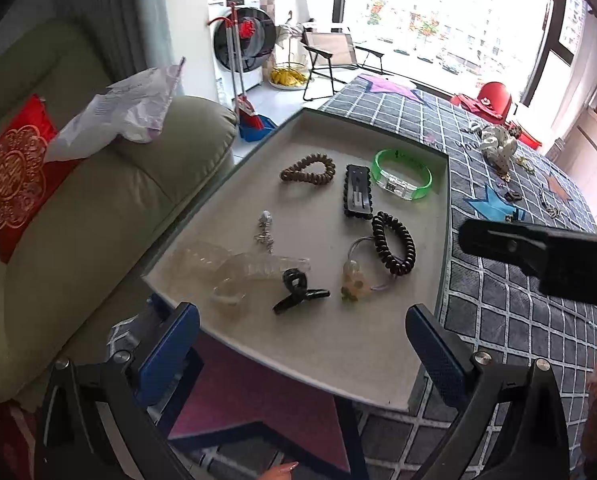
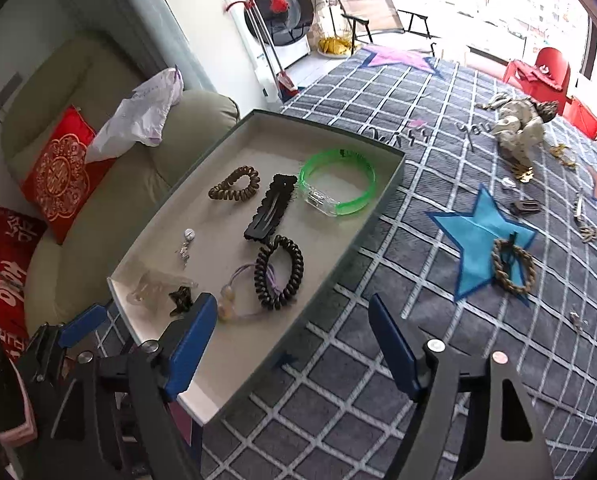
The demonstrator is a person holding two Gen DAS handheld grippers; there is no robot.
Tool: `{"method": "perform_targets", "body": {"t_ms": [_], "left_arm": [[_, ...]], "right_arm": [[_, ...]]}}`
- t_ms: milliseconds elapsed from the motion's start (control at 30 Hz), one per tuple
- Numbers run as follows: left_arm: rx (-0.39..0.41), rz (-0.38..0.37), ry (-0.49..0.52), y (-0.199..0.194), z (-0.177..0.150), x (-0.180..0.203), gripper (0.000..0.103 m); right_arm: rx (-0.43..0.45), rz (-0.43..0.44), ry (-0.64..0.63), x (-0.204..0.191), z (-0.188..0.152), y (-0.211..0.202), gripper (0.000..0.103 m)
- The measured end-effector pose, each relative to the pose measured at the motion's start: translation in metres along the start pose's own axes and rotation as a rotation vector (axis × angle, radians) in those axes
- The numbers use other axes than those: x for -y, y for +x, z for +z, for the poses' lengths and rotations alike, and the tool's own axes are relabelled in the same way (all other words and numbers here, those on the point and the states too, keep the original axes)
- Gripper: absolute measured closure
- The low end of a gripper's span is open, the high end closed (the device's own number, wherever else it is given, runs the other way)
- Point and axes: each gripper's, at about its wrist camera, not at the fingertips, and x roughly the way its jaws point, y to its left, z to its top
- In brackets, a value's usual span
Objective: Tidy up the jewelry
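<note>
A shallow beige tray [image 1: 318,344] lies on the checked cloth and holds a brown spiral hair tie [image 1: 308,168], a black clip [image 1: 357,196], a green bracelet [image 1: 402,174], a black spiral tie [image 1: 394,248], clear claw clips [image 1: 238,276] and a black claw clip [image 1: 296,290]. My left gripper [image 1: 302,320] hangs open above the tray's near edge, holding nothing. My right gripper [image 2: 292,308] is open too, over the tray's right rim [image 2: 382,216], with nothing between its fingers. A braided rope ring [image 2: 514,266] rests on a blue star to the right.
More loose pieces lie on the cloth at the far right, among them a white scrunchie heap [image 2: 518,128] and small dark clips [image 2: 524,206]. A green sofa [image 1: 110,208] with a red cushion [image 1: 14,184] and a plastic bag [image 1: 126,108] borders the table's left side.
</note>
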Motion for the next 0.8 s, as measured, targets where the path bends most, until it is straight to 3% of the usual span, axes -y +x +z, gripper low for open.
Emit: {"method": "perform_targets", "body": {"t_ms": [100,200,467,800], "left_arm": [[0.017,0.022,-0.011,-0.014,-0.003,-0.003,0.0],[0.038,0.046,-0.023,-0.03,-0.007,-0.006,0.0],[0.083,0.094,-0.052,-0.063,-0.019,-0.014,0.0],[0.101,0.117,-0.059,-0.09,-0.035,-0.014,0.0]], "right_arm": [[0.023,-0.017,-0.002,-0.003,-0.008,-0.013,0.02],[0.053,-0.032,-0.011,-0.008,-0.018,-0.026,0.0],[0.147,-0.092,-0.037,-0.018,-0.036,-0.067,0.0],[0.187,-0.153,-0.075,-0.03,-0.057,-0.094,0.0]]}}
